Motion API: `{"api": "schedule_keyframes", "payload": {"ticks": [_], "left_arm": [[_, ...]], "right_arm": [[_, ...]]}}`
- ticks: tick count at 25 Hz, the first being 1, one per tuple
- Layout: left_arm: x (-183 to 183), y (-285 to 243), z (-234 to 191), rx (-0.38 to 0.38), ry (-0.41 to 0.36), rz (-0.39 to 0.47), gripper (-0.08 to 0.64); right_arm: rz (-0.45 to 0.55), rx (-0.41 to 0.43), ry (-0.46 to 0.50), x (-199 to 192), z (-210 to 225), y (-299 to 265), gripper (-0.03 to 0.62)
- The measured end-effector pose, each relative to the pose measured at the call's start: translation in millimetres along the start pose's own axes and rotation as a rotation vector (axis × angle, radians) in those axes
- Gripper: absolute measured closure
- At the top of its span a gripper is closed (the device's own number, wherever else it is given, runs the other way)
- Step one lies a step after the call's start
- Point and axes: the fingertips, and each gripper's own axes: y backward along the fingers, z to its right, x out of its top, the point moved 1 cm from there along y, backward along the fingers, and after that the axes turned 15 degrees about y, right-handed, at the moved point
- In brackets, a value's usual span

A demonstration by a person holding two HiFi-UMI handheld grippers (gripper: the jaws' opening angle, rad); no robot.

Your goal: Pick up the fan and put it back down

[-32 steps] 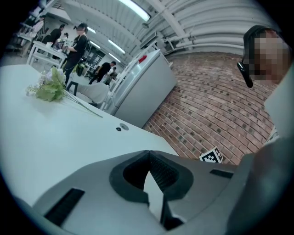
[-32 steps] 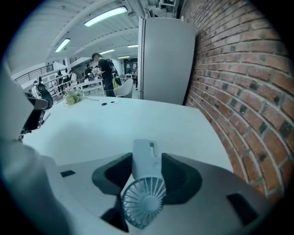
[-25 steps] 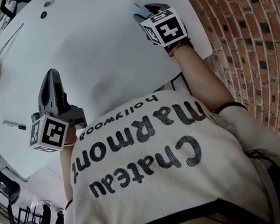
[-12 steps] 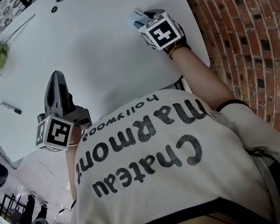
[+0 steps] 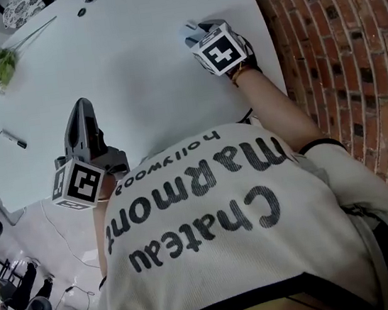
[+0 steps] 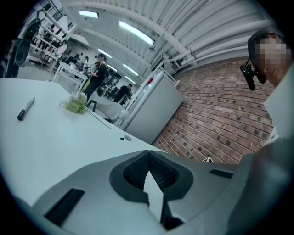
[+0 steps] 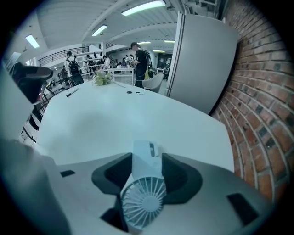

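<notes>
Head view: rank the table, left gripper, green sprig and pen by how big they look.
Largest to smallest:
1. table
2. left gripper, which looks bigger because it is nearer the camera
3. green sprig, stem included
4. pen

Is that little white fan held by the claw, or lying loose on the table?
Held. In the right gripper view the fan sits between the pads of the right claw, both against its sides.
</notes>
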Motion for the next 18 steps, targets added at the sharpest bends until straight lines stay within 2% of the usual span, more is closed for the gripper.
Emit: {"api": "schedule_keyframes", "payload": {"ticks": [12,18], "left_arm": [[-9.9,14.1,14.5,0.027,0.005,0.075,0.56],[-16.7,20.8,20.6,0.048,0.014,0.099,0.56]], "right_arm": [[0.021,0.032,0.026,-0.2,2.5,-1.2,0.379],[0.08,0.039,-0.043,4.9,7.3,12.0,0.371]]}}
